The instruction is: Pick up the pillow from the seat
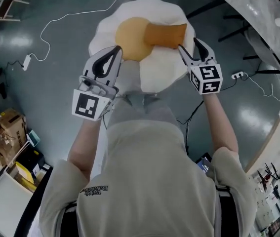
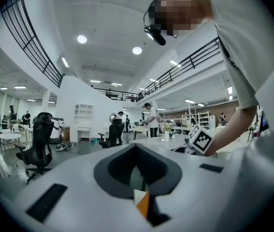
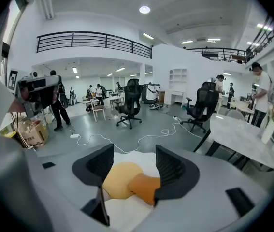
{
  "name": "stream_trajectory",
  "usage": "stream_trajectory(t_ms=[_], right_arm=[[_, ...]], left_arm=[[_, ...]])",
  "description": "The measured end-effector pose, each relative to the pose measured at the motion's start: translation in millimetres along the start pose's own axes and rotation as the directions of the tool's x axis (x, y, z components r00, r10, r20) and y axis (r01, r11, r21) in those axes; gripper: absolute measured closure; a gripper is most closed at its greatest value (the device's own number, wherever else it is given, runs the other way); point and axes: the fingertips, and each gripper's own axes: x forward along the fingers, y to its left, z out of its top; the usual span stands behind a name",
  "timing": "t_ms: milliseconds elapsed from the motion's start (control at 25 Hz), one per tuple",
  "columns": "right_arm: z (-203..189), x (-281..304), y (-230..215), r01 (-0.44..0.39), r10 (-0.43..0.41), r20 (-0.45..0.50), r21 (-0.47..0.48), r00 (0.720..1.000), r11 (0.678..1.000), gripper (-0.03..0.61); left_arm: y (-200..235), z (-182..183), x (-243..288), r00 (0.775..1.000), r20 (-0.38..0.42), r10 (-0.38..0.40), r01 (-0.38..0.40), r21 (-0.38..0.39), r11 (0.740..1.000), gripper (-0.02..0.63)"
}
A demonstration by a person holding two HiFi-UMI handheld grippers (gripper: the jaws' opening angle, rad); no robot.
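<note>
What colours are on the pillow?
White pillow with a yellow-orange centre, like a fried egg; head view shows it best.

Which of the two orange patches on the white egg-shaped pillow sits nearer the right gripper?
The darker orange, roughly rectangular patch, right beside the right gripper. The paler, round yolk-like patch lies further over, toward the left gripper.

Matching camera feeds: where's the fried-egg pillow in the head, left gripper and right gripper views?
Head view: pillow upper centre.
Left gripper view: only a white-and-orange sliver, bottom centre, seen past the fingers.
Right gripper view: lower centre, yolk between the open fingers.
Shared landmark: the right gripper's marker cube, in head and left gripper views.
</note>
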Motion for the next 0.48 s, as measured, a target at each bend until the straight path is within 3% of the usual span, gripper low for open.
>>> stream_trajectory(t_ms=[240, 480], right_arm=[[-82.2, 93.1, -49.6, 0.022, -0.011, -0.101, 0.102, 0.995, 0.995, 0.244], [-189.1, 176.3, -87.2, 0.073, -0.021, -0.216, 0.235, 0.976, 0.969, 0.207]], left_arm=[[-1.6, -77.4, 38.7, 0.999, -0.038, -0.032, 0.030, -0.048, 0.998, 0.604], [-11.2, -198.0, 67.9, 0.986, -0.146, -0.075, 0.062, -0.088, 0.994, 0.604]])
